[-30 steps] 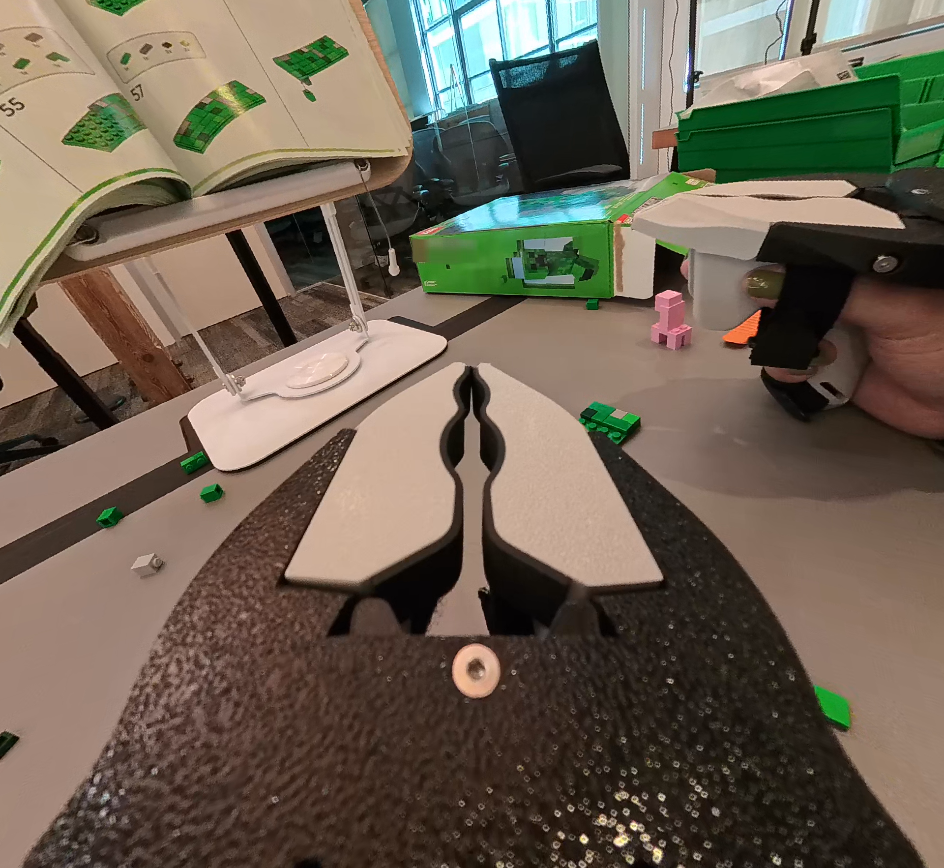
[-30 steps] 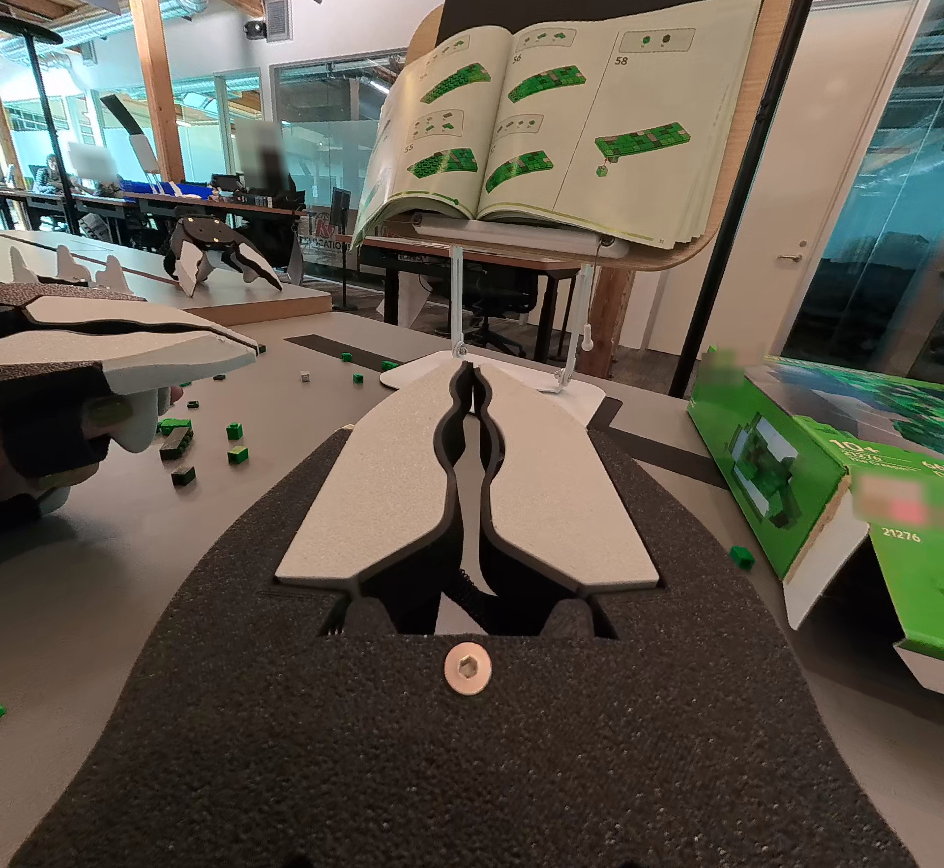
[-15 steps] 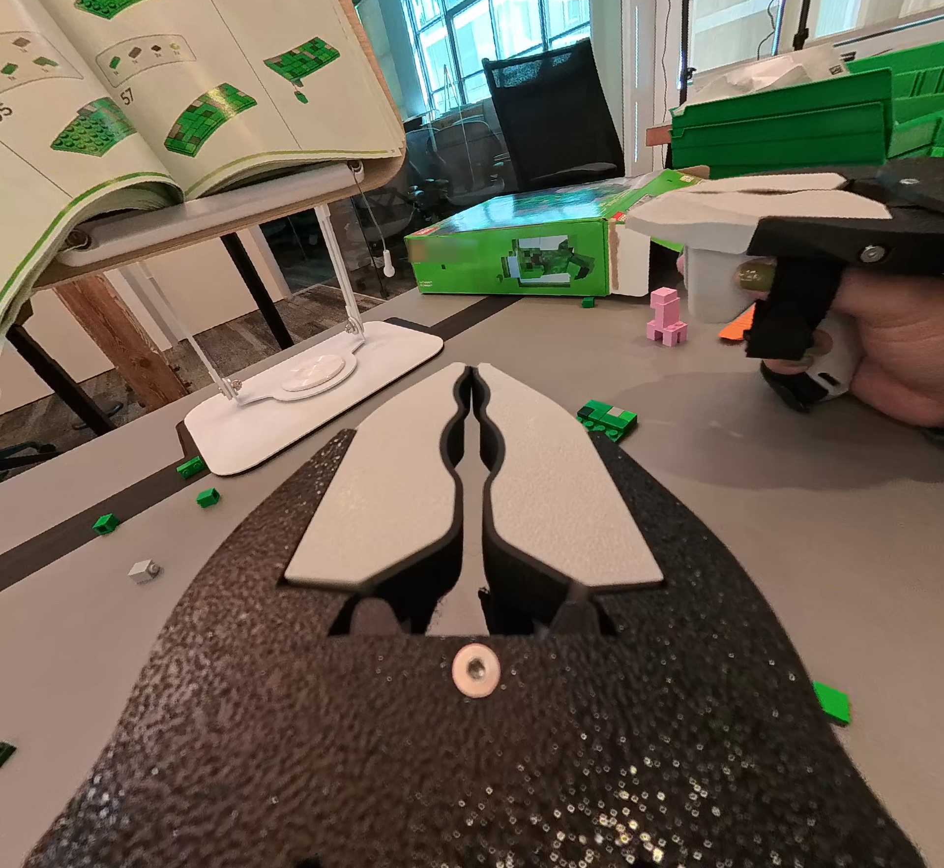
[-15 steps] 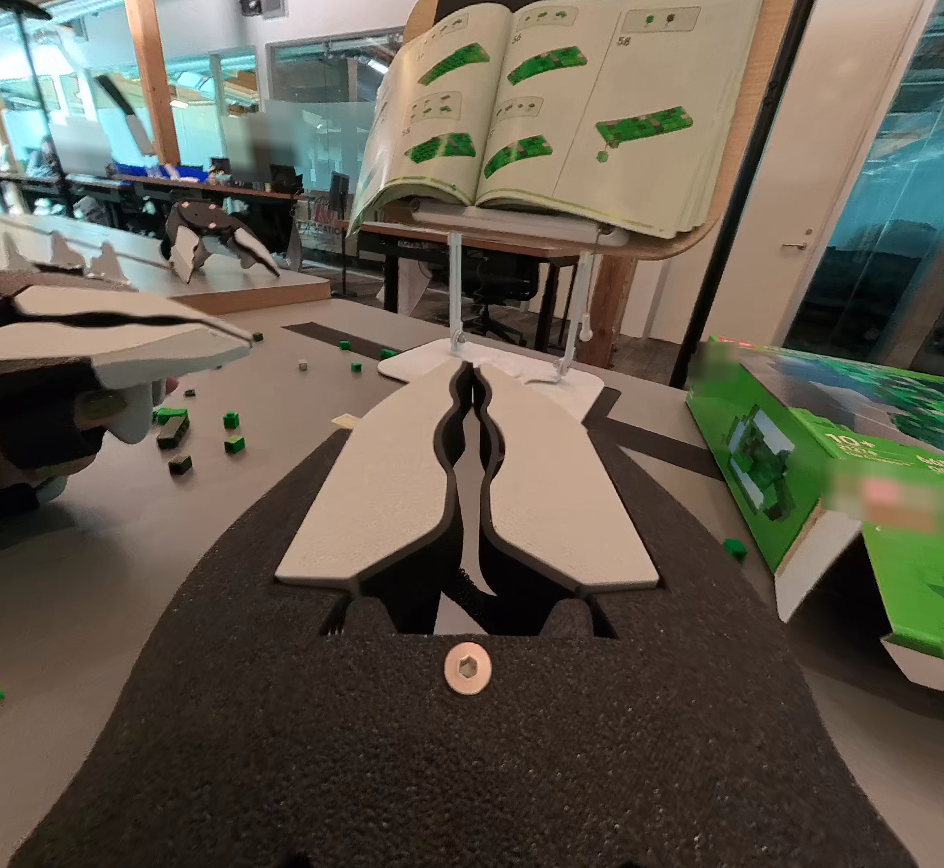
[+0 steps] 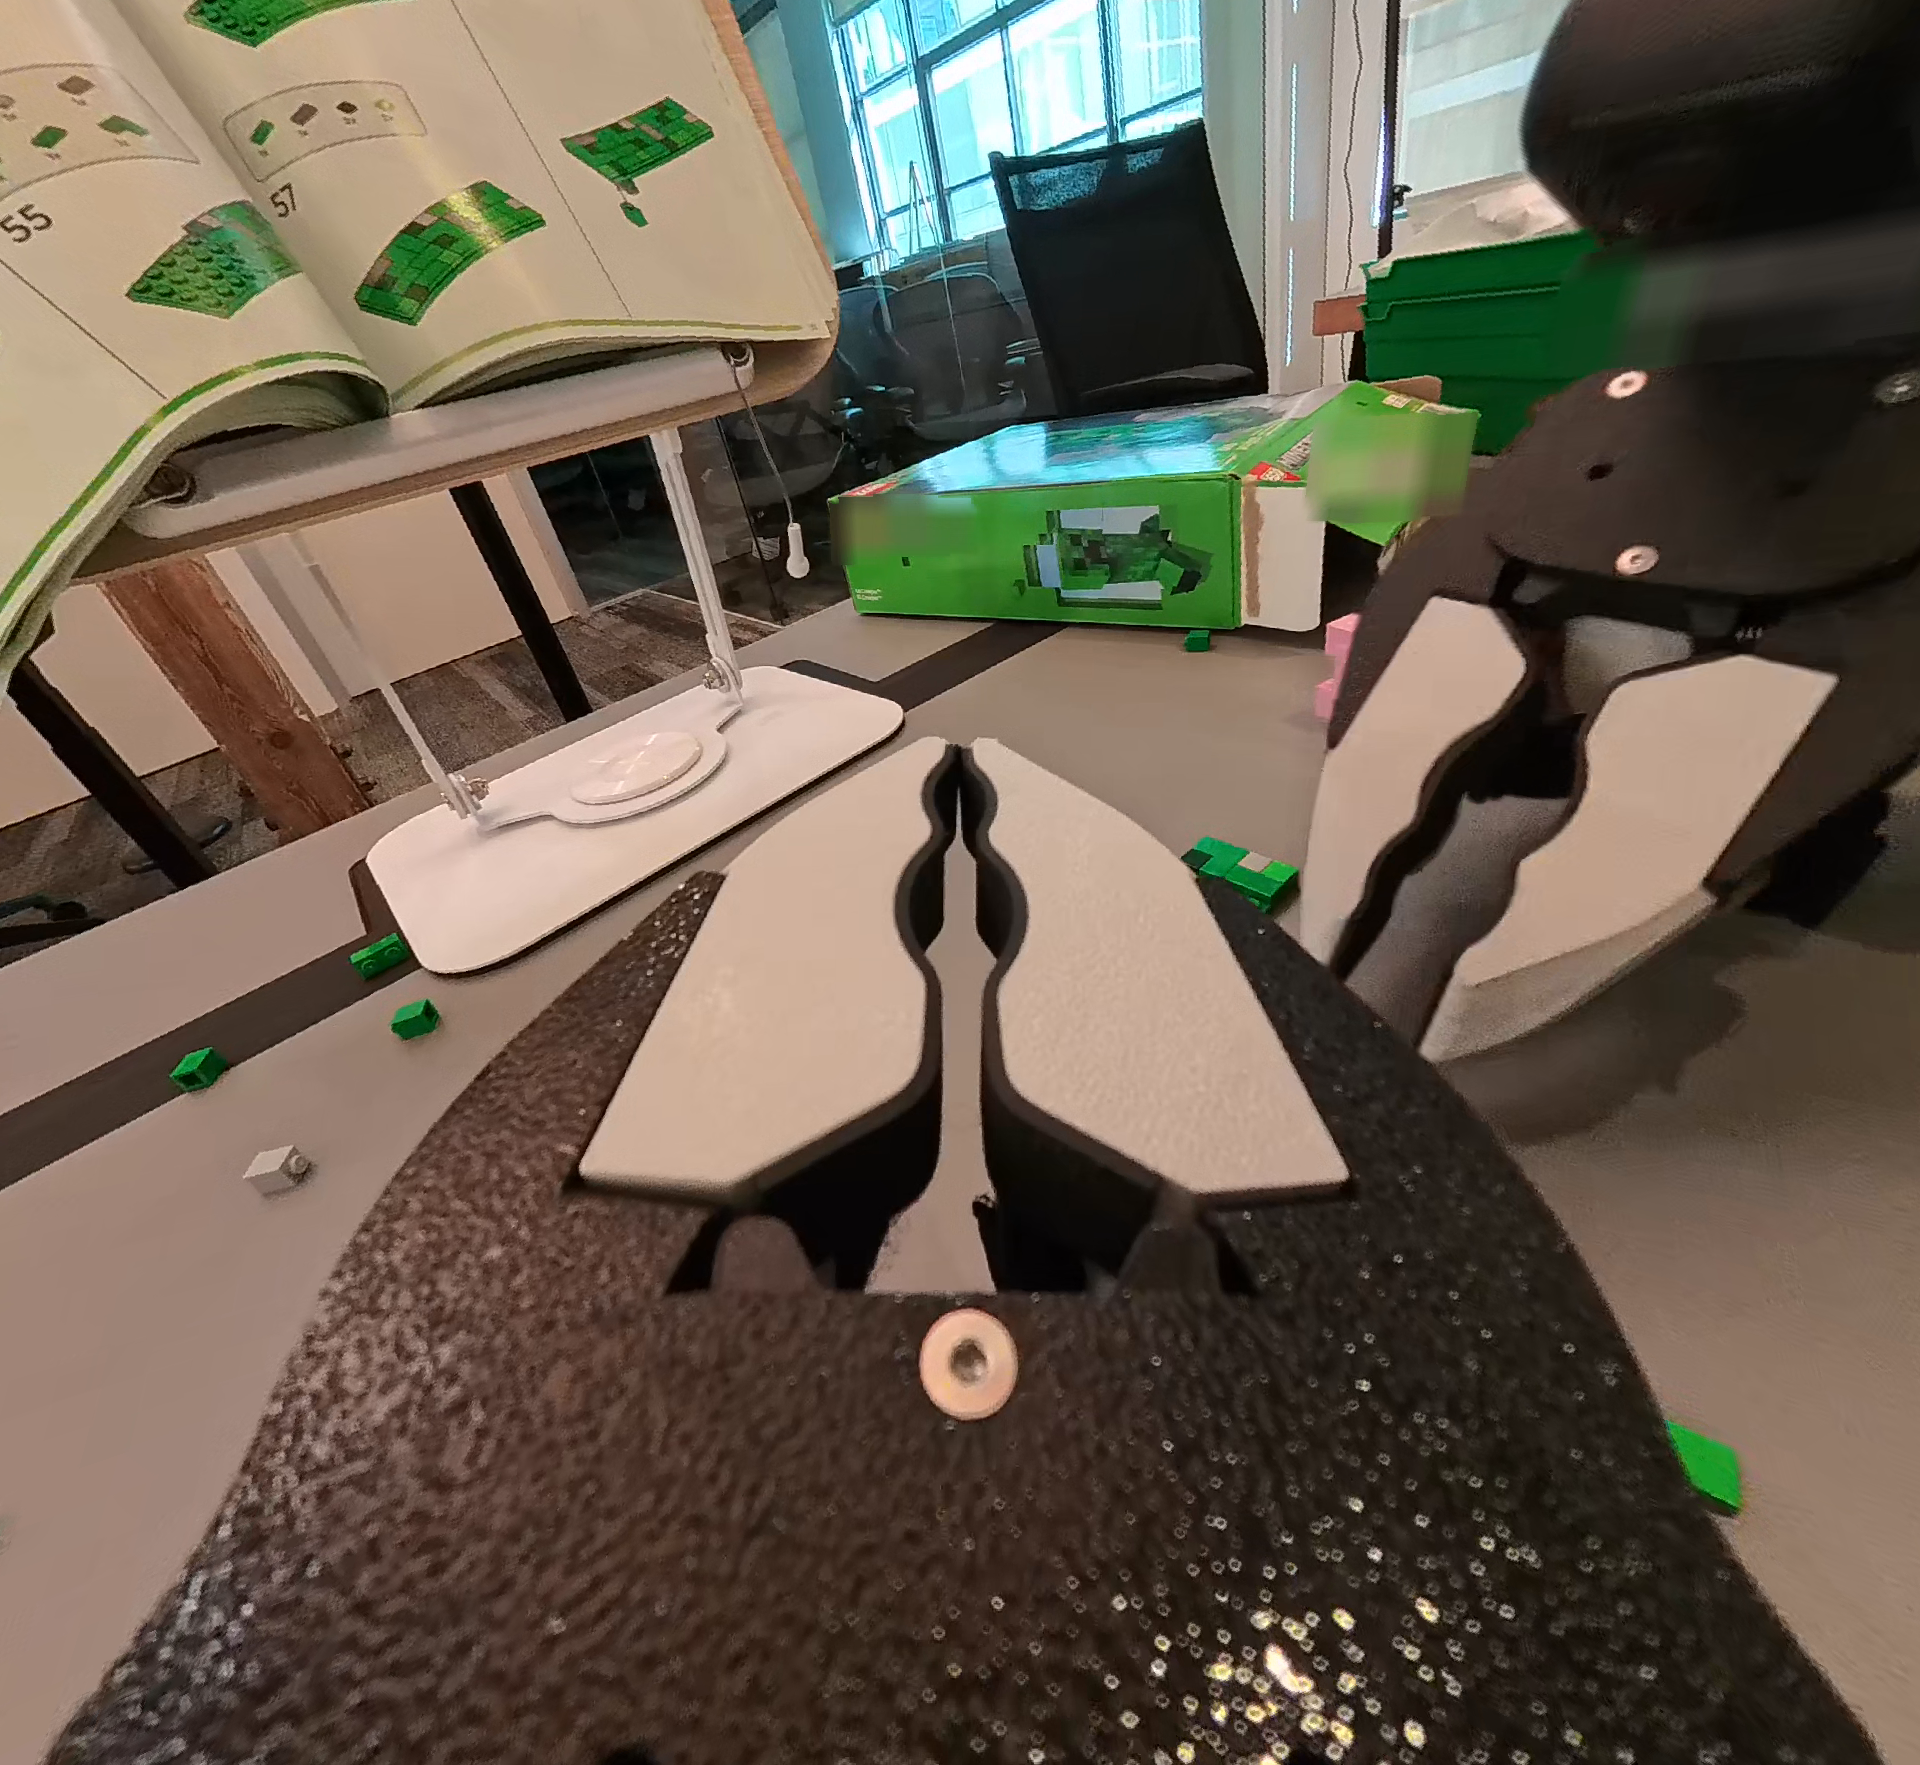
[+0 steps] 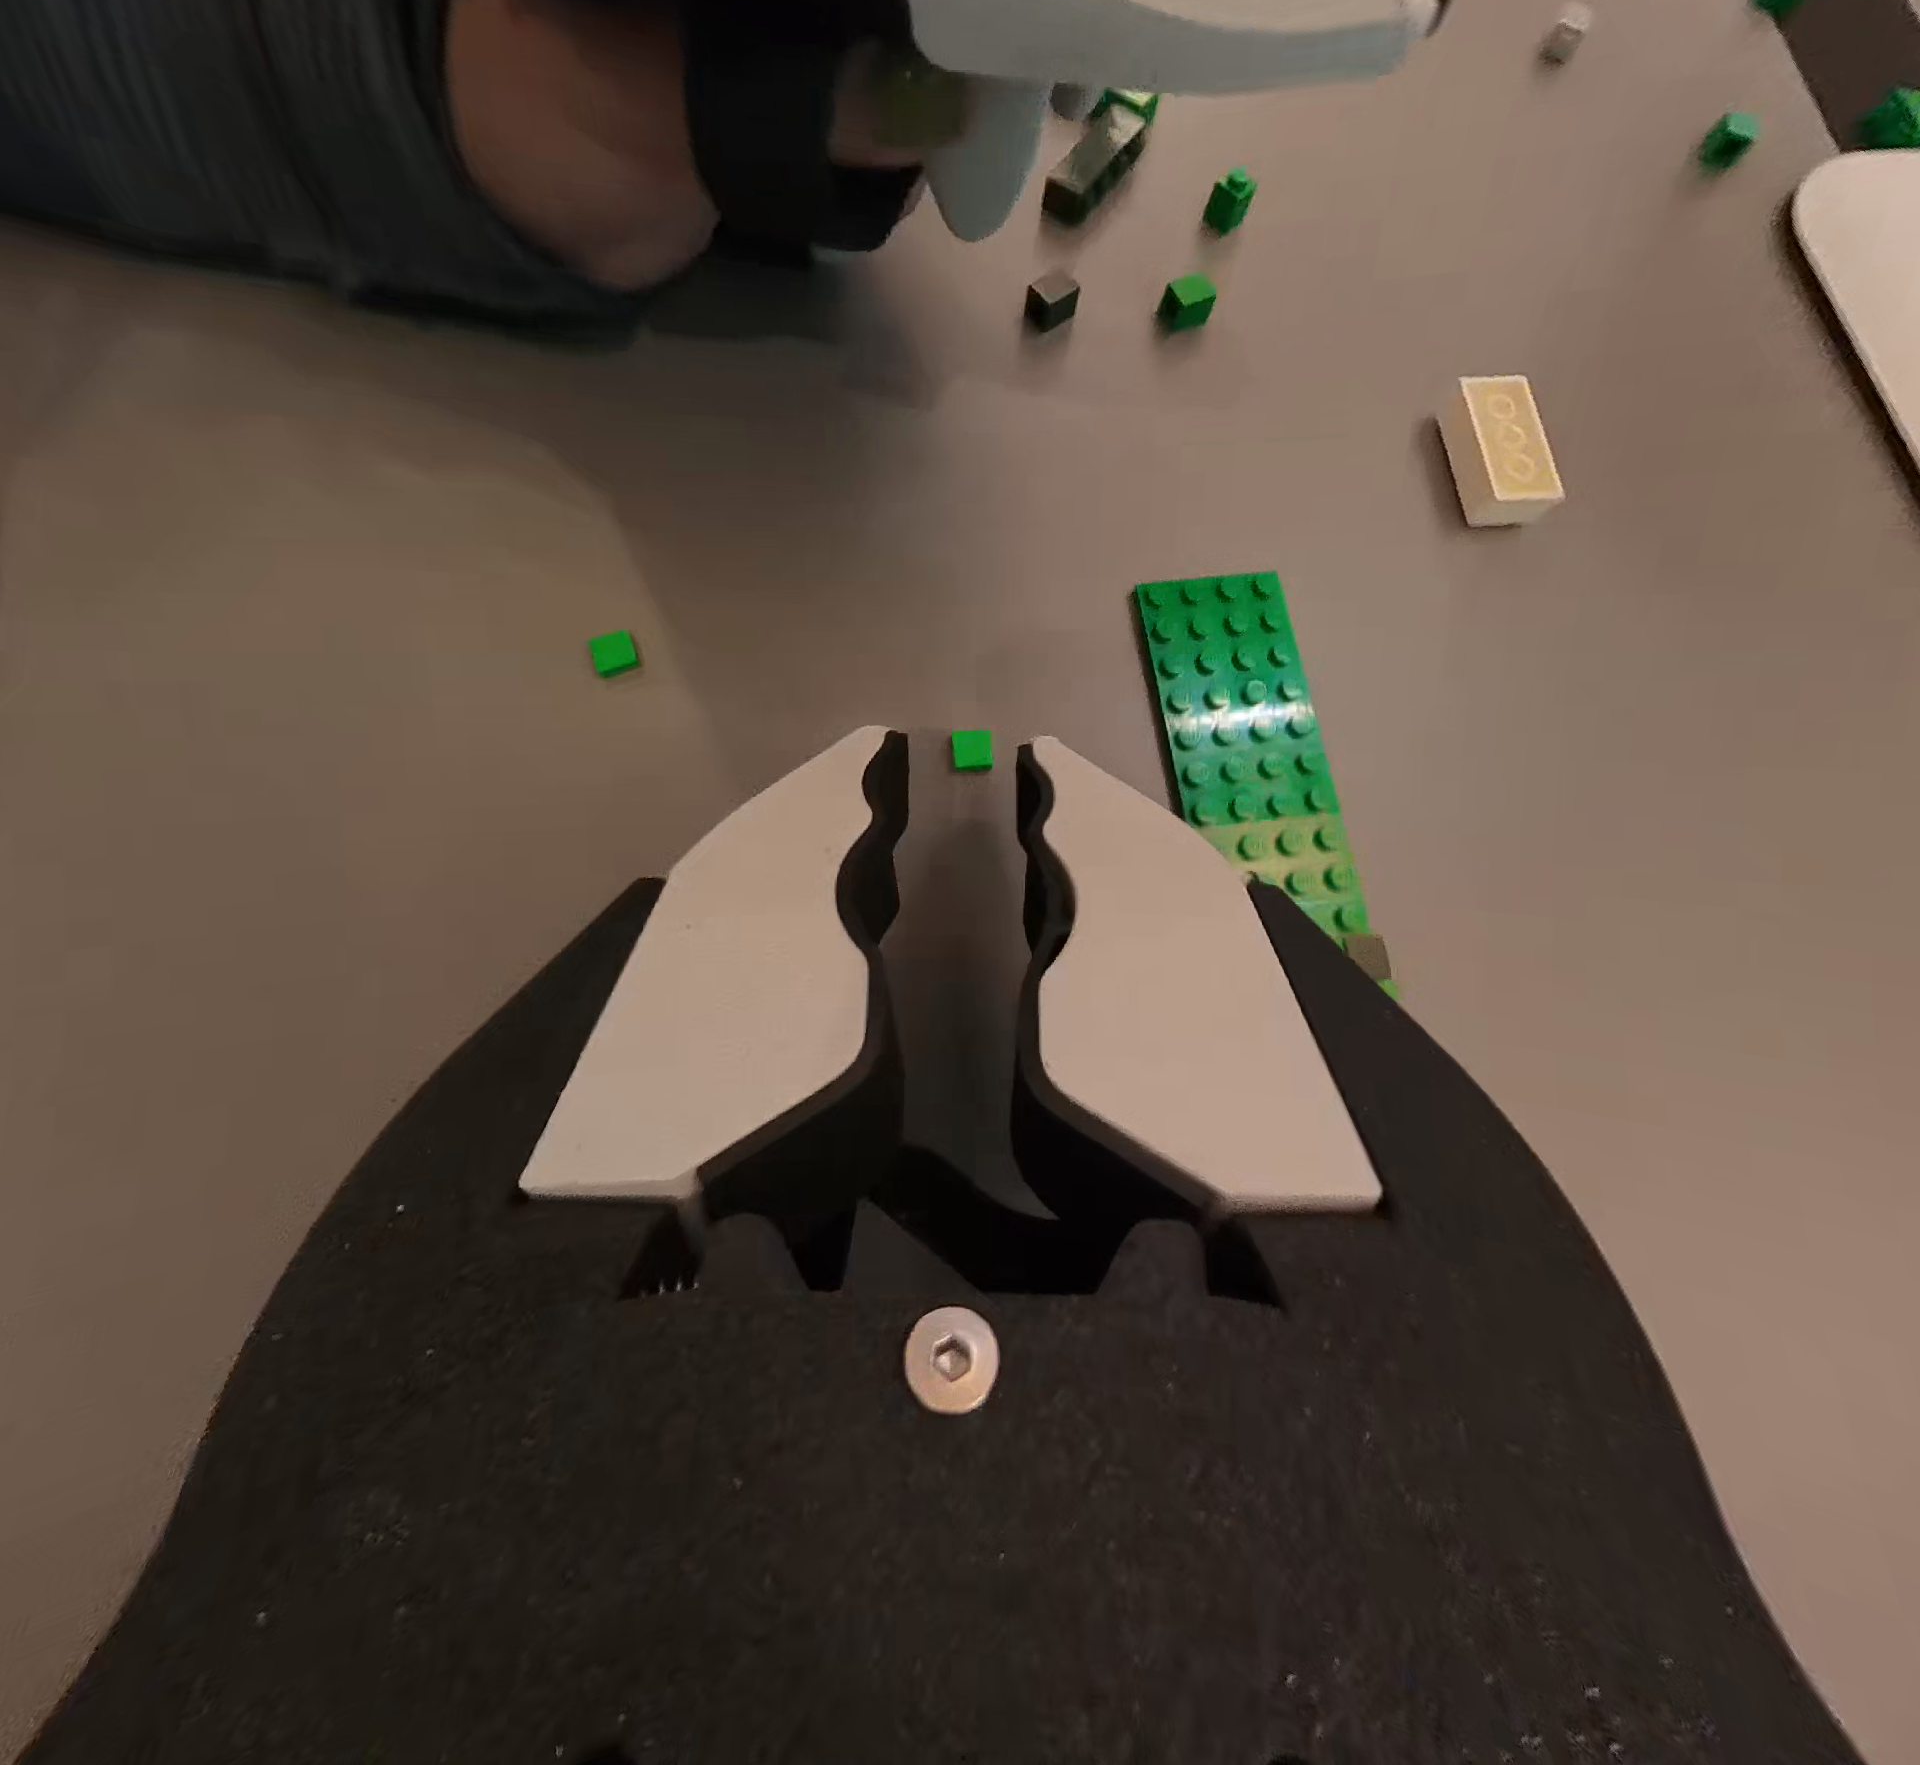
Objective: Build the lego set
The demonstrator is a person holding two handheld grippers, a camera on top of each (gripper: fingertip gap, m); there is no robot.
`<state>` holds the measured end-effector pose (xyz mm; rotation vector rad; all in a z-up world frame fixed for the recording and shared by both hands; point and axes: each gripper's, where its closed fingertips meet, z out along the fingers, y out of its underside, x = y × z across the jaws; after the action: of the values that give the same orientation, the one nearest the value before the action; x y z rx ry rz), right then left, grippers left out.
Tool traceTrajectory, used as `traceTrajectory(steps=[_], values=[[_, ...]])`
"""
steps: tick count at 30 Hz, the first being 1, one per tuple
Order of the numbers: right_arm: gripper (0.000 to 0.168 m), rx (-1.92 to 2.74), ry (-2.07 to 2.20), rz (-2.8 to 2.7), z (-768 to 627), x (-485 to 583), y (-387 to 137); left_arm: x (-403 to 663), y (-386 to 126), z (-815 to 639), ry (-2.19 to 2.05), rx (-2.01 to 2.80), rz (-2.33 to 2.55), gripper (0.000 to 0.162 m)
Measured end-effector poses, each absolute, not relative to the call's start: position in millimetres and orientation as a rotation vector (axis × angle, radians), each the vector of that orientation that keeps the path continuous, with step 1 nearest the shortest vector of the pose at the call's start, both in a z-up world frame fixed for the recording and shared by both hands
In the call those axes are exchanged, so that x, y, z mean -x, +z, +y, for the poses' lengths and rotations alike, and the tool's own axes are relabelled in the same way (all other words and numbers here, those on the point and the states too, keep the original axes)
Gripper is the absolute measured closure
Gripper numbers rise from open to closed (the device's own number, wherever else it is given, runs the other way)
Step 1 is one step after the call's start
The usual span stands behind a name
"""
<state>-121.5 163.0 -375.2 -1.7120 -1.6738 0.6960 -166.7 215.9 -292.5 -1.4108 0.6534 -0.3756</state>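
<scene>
At nine o'clock our left tool [image 5: 961, 759] is pressed together, empty. Our right tool [image 6: 961, 749] hangs spread over a small green tile [image 6: 971, 750], the green plate [image 6: 1242, 728] at two o'clock. Closing off-centre, we could flick that tile across the counter [image 6: 416, 780].

A small green tile [image 6: 970, 749] lies flat beside a long studded green plate [image 6: 1242, 707].
</scene>
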Motion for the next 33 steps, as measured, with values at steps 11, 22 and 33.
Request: traceTrajectory(steps=[11, 22, 33], values=[[0.16, 1.734, 0.73, -1.869, 162.8, 129.7, -391.9, 165.9, -292.3, 217.1, -0.384, 1.412, 0.653, 0.162], [0.161, 1.723, 0.552, -1.785, 197.0, 99.1, -372.1, 165.3, -292.4, 218.1, -0.386, 1.414, 0.653, 0.162], [0.168, 1.707, 0.447, -1.851, 212.7, 93.5, -382.2, 164.4, -293.0, 218.2, -0.387, 1.415, 0.659, 0.162]])
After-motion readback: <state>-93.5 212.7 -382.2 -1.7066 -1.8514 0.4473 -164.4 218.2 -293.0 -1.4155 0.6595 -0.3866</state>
